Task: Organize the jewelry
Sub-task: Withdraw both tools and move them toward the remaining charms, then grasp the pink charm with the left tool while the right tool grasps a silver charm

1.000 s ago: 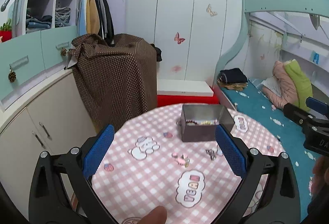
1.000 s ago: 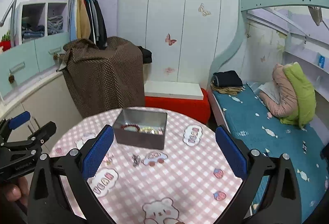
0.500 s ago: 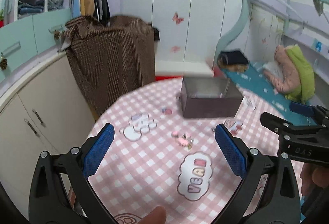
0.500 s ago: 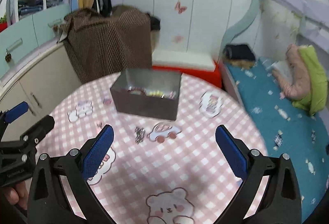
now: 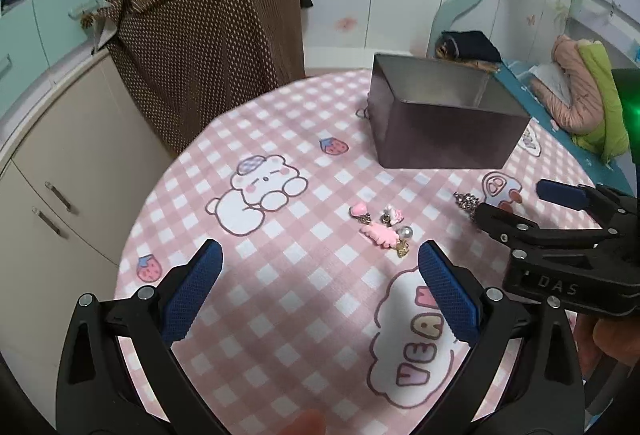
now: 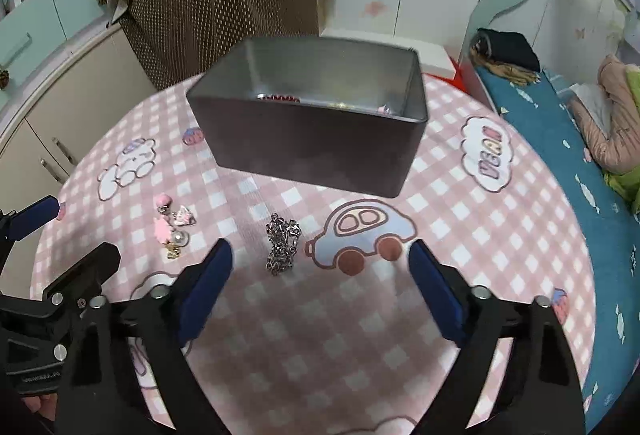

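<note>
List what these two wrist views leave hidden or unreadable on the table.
- Metal tin contents: left wrist view sees only its walls; in the right wrist view the near wall hides all but slivers.
- Silver chain: partly behind the right tongs in the left wrist view.
- Pink charms: too small to identify.

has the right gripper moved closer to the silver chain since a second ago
Yes. The right gripper has come down toward the table: the silver chain and metal box look larger, the chain near its open, just-narrowing jaws.

The grey metal rectangular tin [image 6: 320, 139] hides most of its contents behind its near wall; only slivers show, too small to identify.
</note>
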`<state>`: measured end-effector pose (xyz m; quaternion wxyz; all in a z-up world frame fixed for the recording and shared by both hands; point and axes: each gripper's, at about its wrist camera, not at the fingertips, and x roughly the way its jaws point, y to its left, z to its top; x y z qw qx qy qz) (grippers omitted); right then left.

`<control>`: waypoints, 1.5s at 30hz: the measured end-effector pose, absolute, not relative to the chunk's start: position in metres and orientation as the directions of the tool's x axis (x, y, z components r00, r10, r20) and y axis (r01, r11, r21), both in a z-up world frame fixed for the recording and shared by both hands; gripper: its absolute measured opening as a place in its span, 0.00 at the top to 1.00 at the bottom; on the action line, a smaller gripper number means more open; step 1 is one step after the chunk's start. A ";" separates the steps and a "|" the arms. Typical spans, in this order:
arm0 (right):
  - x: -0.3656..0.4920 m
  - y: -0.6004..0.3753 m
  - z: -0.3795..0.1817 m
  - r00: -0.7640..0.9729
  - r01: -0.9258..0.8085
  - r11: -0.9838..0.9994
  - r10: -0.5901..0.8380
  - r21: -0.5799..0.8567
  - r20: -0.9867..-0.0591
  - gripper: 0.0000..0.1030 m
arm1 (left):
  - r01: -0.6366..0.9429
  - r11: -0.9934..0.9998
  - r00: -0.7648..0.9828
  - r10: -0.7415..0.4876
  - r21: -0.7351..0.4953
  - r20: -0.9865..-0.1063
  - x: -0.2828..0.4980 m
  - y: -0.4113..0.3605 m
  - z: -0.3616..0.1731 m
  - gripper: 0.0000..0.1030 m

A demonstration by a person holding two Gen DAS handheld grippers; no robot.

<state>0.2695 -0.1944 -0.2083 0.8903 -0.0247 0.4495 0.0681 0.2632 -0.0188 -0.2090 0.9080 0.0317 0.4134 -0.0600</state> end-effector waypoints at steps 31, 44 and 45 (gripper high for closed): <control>0.264 -0.200 -0.205 0.584 -0.207 0.978 0.121 -0.003 -0.802 0.92 | 0.203 0.973 0.556 -0.208 -0.111 -0.805 0.305 -0.028 -0.232 0.58; 0.258 -0.211 -0.198 0.591 -0.189 0.982 0.124 0.012 -0.797 0.92 | 0.249 0.951 0.544 -0.293 -0.183 -0.786 0.303 -0.018 -0.230 0.96; 0.258 -0.211 -0.197 0.591 -0.188 0.982 0.125 0.015 -0.797 0.92 | 0.251 0.952 0.545 -0.290 -0.177 -0.787 0.303 -0.017 -0.230 0.96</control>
